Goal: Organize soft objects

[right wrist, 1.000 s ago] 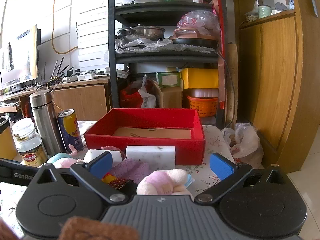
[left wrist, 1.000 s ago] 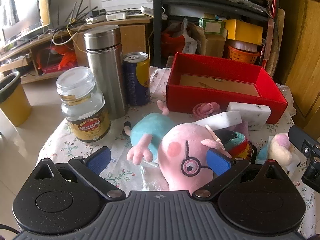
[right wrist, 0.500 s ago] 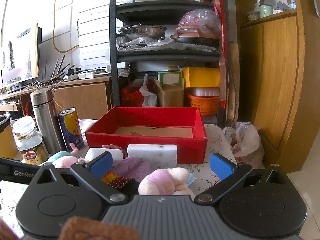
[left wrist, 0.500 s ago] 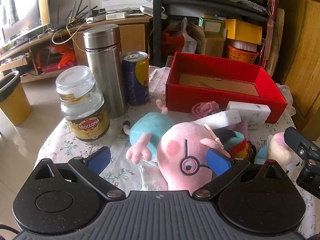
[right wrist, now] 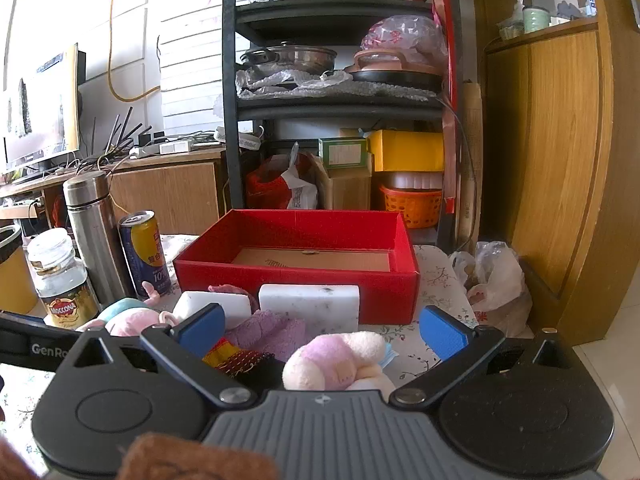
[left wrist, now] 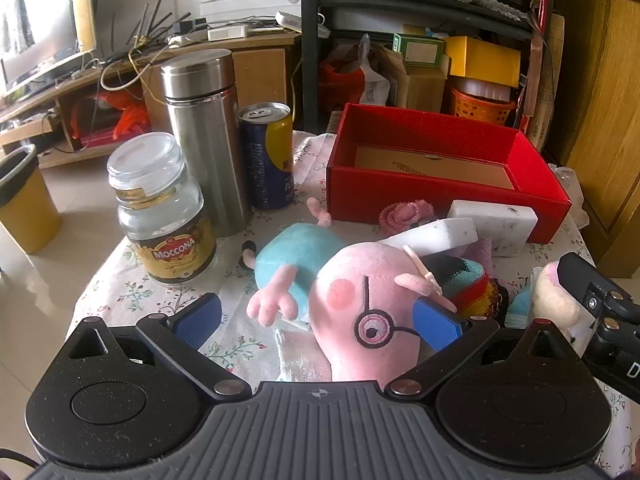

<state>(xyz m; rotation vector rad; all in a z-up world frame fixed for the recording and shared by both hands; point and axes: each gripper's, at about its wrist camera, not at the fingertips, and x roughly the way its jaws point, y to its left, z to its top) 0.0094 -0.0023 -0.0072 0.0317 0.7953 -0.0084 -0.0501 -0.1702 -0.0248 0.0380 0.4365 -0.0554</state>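
A pink pig plush with a teal body (left wrist: pixel 352 300) lies on the floral tablecloth between the open fingers of my left gripper (left wrist: pixel 318 318). Two white sponges (left wrist: pixel 494 220) (right wrist: pixel 310 304), a purple cloth (right wrist: pixel 268 328), a striped knit piece (left wrist: pixel 466 286) and a pink knit flower (left wrist: pixel 406 212) lie in front of the empty red box (left wrist: pixel 444 152) (right wrist: pixel 296 280). My right gripper (right wrist: pixel 322 330) is open with a small pink-and-cream plush (right wrist: pixel 334 362) (left wrist: pixel 554 300) between its fingers, not gripped.
A Moccona glass jar (left wrist: pixel 162 208), a steel flask (left wrist: pixel 202 136) and a blue-yellow can (left wrist: pixel 268 156) stand left of the box. A plastic bag (right wrist: pixel 494 284) sits at the table's right edge. A black shelf rack (right wrist: pixel 336 92) and wooden cabinet (right wrist: pixel 560 160) stand behind.
Both grippers have crept slightly forward and stay open. The right gripper's body now shows further into the left wrist view. The toys have not moved.
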